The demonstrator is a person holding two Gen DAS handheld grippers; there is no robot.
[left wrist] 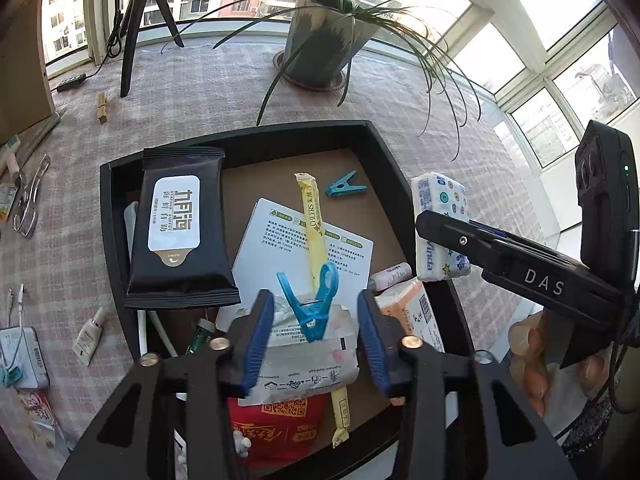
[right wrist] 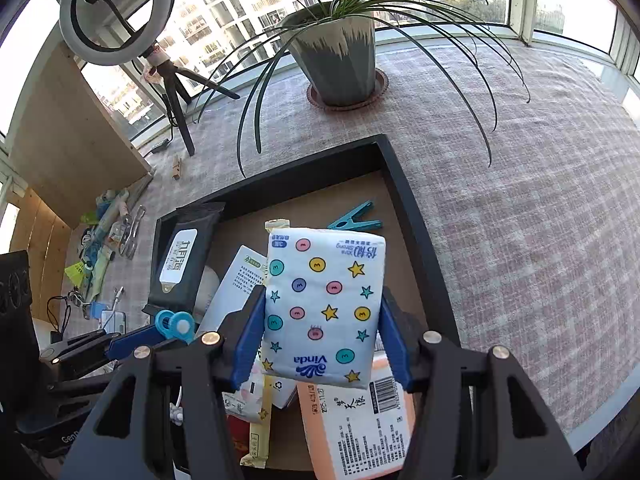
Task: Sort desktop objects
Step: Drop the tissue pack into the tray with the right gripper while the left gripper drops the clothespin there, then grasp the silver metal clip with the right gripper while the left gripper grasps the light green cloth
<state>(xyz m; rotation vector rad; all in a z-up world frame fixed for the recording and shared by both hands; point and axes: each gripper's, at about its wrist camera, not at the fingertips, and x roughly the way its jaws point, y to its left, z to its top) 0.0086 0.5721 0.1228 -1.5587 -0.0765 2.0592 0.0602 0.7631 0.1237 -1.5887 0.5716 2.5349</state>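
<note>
My left gripper (left wrist: 314, 300) hangs open over the black tray (left wrist: 240, 140). A blue clothespin (left wrist: 312, 304) stands between its pads without touching either, over a pale tissue packet (left wrist: 308, 360). In the right wrist view the clothespin's ring (right wrist: 176, 326) shows at the left gripper's tip. My right gripper (right wrist: 322, 296) is shut on a white Vinda tissue pack (right wrist: 324, 308) with coloured dots and stars. It holds the pack above the tray's (right wrist: 408, 208) right side. The left wrist view shows that pack (left wrist: 440, 200) over the right rim, a person's hand (left wrist: 532, 360) behind it.
Inside the tray lie a black wet-wipes pack (left wrist: 180, 224), a yellow stick sachet (left wrist: 314, 216), a teal clip (left wrist: 346, 190), a white card (left wrist: 276, 240), an orange pack (left wrist: 416, 312) and a red packet (left wrist: 276, 428). A potted plant (left wrist: 324, 44), a tripod (left wrist: 136, 20) and small clutter (left wrist: 28, 200) stand around.
</note>
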